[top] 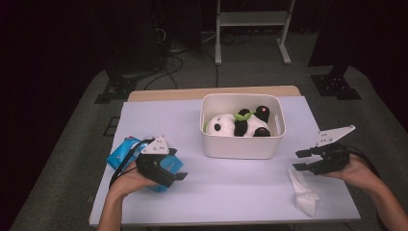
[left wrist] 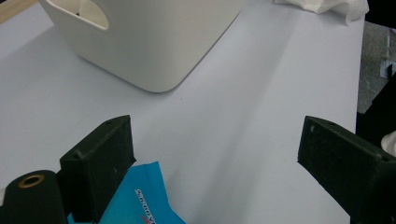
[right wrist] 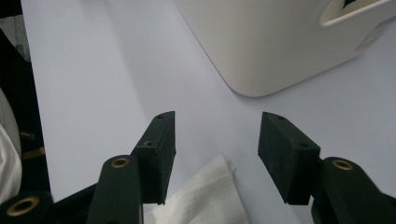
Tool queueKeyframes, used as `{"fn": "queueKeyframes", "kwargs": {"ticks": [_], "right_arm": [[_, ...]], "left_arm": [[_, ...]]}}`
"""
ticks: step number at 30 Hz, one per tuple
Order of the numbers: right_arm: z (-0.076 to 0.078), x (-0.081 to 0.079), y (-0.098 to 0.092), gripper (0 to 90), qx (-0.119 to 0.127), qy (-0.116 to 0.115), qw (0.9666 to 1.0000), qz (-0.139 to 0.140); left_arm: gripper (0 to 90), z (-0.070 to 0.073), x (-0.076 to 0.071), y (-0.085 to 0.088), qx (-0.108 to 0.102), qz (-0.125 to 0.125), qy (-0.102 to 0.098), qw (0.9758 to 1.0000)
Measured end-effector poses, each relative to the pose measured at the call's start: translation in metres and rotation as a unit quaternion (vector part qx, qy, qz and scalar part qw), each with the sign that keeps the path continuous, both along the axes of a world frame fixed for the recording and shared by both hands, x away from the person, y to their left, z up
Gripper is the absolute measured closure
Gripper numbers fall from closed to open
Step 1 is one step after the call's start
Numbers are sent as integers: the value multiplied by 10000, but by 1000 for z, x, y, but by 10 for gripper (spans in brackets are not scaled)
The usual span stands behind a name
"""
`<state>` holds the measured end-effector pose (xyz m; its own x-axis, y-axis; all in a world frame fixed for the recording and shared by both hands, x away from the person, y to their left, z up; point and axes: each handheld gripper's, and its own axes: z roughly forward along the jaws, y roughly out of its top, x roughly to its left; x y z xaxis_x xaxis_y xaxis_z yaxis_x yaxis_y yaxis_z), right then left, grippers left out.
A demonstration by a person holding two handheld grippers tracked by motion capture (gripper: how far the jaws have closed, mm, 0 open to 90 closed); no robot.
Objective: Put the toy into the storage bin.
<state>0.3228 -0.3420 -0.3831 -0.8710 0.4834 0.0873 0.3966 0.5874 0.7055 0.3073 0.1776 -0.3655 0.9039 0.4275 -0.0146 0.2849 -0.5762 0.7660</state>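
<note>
A white bin (top: 240, 144) stands mid-table with a panda plush (top: 235, 124) lying inside. A blue packet (top: 122, 151) lies at the left, and my left gripper (top: 182, 177) rests over its near end, open with nothing between the jaws. In the left gripper view the packet (left wrist: 140, 200) pokes out beside the left jaw of that gripper (left wrist: 215, 154), and the bin (left wrist: 154, 42) is ahead. A crumpled white tissue (top: 303, 190) lies at the right. My right gripper (top: 300, 160) hovers just above it, open. In the right gripper view the tissue (right wrist: 205, 200) lies below the gripper (right wrist: 217, 140), untouched.
The table top is a pale lilac sheet (top: 231, 187) with bare room between the two hands. The bin (right wrist: 266, 42) rises just beyond the right jaws. The tissue (left wrist: 327, 7) shows far off in the left gripper view. Dark floor, cables and a stand's legs (top: 250, 38) lie behind the table.
</note>
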Motion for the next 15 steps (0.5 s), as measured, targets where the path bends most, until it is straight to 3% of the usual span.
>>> {"fn": "queueKeyframes", "kwargs": {"ticks": [15], "right_arm": [[-23,-23,-11,420,252,51,9995,-207]], "left_arm": [[95,-1,-1,-1,3,0,8,10000]]}}
